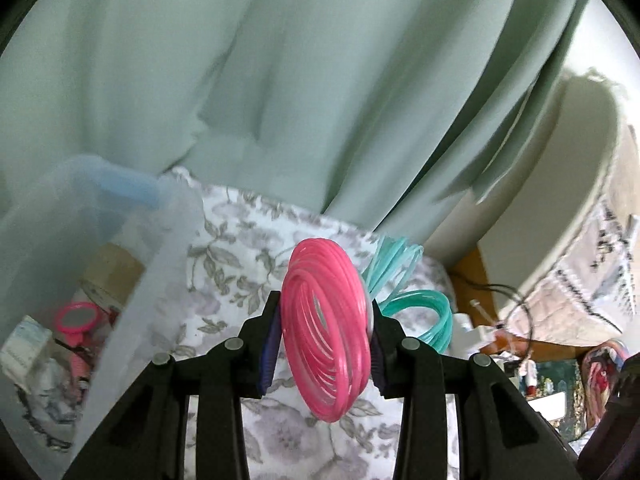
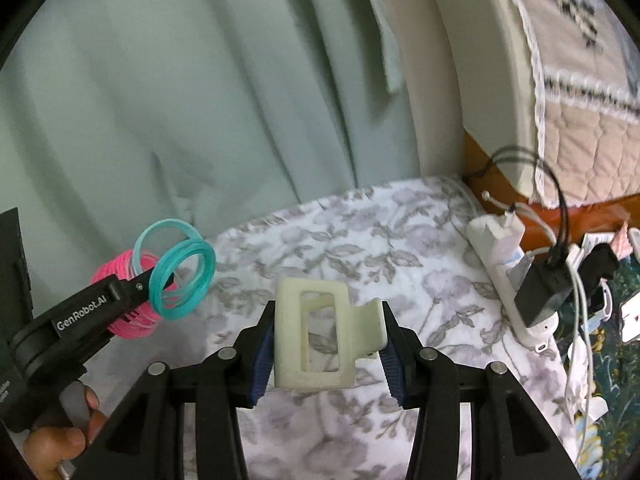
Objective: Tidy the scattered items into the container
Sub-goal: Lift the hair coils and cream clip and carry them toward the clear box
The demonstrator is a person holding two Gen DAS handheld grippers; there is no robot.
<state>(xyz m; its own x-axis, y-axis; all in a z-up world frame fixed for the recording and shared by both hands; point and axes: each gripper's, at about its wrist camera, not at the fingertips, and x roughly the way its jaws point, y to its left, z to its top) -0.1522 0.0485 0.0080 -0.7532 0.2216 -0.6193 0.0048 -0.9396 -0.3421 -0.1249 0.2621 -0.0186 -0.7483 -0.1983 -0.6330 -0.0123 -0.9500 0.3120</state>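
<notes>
Pink bangles (image 1: pixel 326 332) clamped in left gripper (image 1: pixel 324 344); right gripper (image 2: pixel 328 340) grasps cream hair claw (image 2: pixel 320 336)

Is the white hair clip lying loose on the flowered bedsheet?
No, the hair clip is clamped between the right gripper pads, lifted above the bedsheet.

Pink bangles (image 1: pixel 325 332); teal bangles (image 1: pixel 416 308); cream clip (image 2: pixel 320 336); grey-floral sheet (image 2: pixel 360 232).

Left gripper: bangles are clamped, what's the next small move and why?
Probably swing the left gripper left over the clear container before opening. It is shut on the pink bangles, teal ones hang off it, and the container sits to its left.
</notes>
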